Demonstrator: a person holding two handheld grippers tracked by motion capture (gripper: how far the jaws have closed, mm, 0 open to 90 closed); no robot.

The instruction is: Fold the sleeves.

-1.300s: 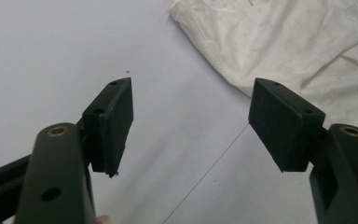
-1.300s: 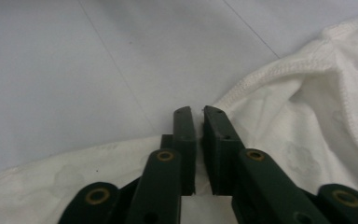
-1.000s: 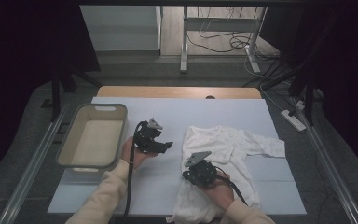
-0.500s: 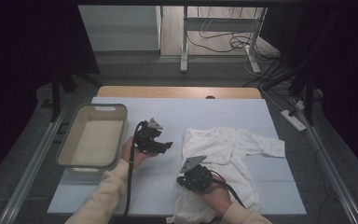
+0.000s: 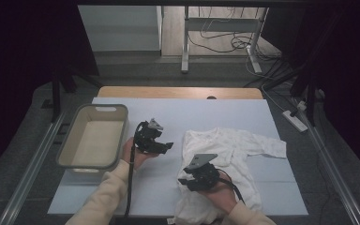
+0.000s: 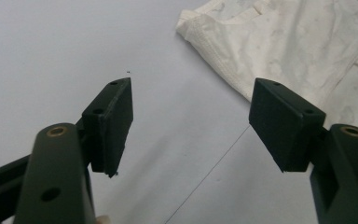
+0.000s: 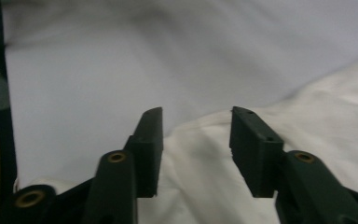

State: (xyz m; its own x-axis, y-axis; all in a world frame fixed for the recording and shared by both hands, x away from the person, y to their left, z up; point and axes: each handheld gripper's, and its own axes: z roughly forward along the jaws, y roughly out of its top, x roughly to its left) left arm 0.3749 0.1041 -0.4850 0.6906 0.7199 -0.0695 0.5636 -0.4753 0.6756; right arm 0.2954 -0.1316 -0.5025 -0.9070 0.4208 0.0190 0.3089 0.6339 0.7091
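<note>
Currently high view: white shirt (image 5: 229,154) lies spread on tabletop (image 5: 178,117) right of tub (image 5: 93,140) | left gripper (image 6: 191,121) view: fingers wide apart, empty, shirt ahead | right gripper (image 7: 196,149) view: fingers just been opening, shirt under the gap, not pinched.

Table (image 5: 243,110) seen from above and behind, each gripper view set close over it, white garment (image 5: 234,145) shared by all.
</note>
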